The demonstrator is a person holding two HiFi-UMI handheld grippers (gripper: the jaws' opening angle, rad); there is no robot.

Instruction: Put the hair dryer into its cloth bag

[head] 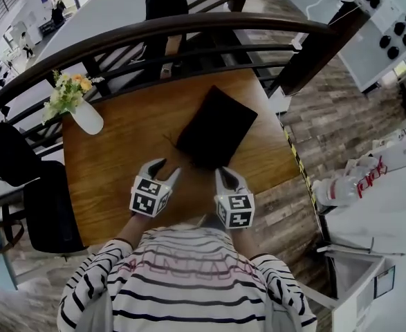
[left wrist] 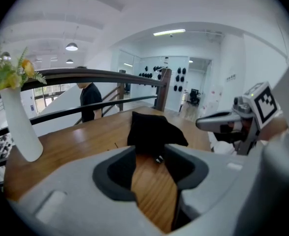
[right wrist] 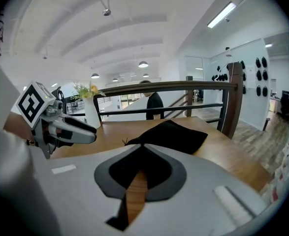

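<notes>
Head view: cloth bag lies lengthwise toward the tabletop's far-right corner; left tool apart, right tool together.

White flower vase, wooden table — dark railing

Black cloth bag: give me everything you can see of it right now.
The black cloth bag is a matte, soft-looking fabric pouch, roughly rectangular, lying on the wooden table at a slant, its far corner toward the railing. From the left gripper view it looks slightly humped and creased rather than flat. A thin cord end sticks out near its near-left corner. Its near edge sits just ahead of the right gripper; contact cannot be told. What is inside does not show.
</notes>
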